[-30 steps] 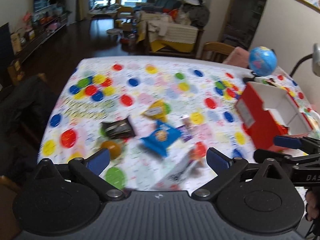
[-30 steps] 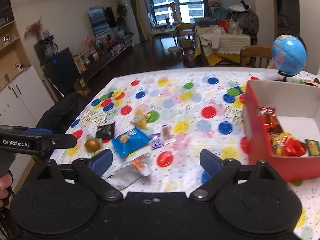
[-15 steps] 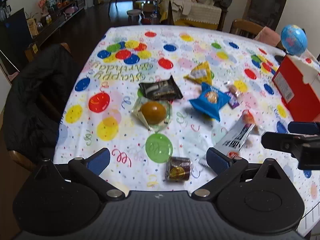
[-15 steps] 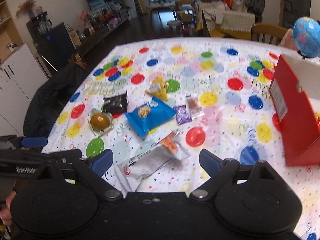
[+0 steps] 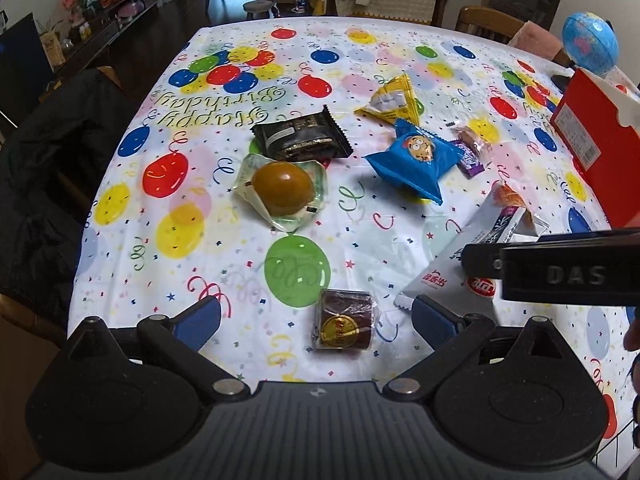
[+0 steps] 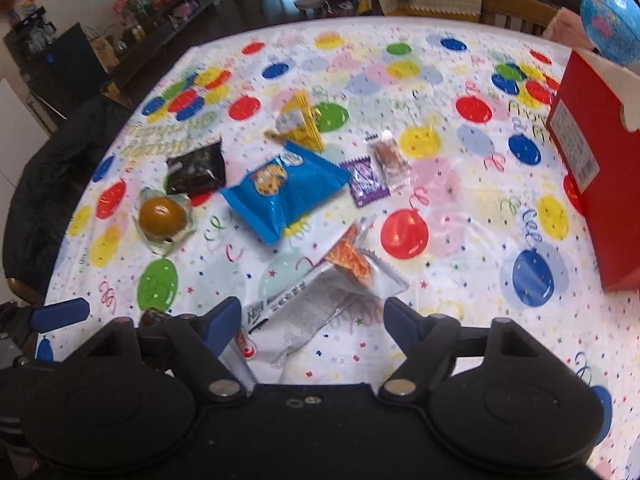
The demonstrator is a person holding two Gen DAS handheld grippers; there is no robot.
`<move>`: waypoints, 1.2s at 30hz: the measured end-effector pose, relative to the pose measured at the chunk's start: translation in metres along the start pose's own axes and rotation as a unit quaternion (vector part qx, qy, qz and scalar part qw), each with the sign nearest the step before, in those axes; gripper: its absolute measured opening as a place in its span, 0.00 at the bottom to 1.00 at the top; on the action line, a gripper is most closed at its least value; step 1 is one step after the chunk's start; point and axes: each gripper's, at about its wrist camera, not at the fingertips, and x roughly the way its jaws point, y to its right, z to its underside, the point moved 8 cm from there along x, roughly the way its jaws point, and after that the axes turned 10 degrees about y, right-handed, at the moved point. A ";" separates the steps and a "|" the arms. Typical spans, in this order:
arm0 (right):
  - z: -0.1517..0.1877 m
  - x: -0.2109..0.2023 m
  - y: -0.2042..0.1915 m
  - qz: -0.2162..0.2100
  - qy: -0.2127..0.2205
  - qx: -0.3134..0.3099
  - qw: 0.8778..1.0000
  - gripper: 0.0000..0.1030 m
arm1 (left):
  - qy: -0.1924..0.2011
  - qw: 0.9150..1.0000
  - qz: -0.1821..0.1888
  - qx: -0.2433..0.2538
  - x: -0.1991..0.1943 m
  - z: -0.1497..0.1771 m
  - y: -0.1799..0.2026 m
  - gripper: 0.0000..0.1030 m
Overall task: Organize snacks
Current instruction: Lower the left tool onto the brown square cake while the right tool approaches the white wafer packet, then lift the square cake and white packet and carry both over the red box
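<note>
Both tools gape: left tool (image 5: 316, 322) straddles brown snack (image 5: 344, 320), touching nothing.

Both grippers look like the same build: a chunky matte black body with two big round housings up front, each with a shallow circle pressed into the top. The left gripper (image 5: 316, 320) has black link arms pinned with silver screws (image 5: 228, 386), ending in blue fingertips (image 5: 198, 322). The right gripper (image 6: 312, 320) is the same deal, plus two tiny screws dead centre on its body, and its black plastic looks dusty. From the left camera you see its side, with raised "DAS" lettering (image 5: 576, 275).
</note>
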 end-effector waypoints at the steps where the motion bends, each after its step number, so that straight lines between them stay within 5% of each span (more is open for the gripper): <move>1: 0.001 0.001 0.000 -0.001 -0.002 0.003 1.000 0.71 | 0.002 1.000 0.002 -0.002 0.000 0.000 0.000 0.98; 9: 0.004 -0.002 -0.007 -0.020 -0.006 -0.001 1.000 0.47 | -0.016 1.000 0.017 -0.007 0.005 0.008 0.005 0.60; 14: 0.005 -0.007 -0.007 -0.033 -0.004 0.006 0.999 0.18 | -0.019 0.999 0.023 -0.015 0.006 0.008 0.005 0.45; 17: 0.006 -0.009 -0.005 -0.034 -0.001 0.005 0.999 0.15 | -0.030 0.999 0.030 -0.025 0.008 0.011 0.007 0.35; 36: -0.007 -0.057 0.031 -0.037 0.039 0.006 0.999 0.08 | -0.022 0.998 0.047 -0.039 -0.013 -0.011 0.032 0.28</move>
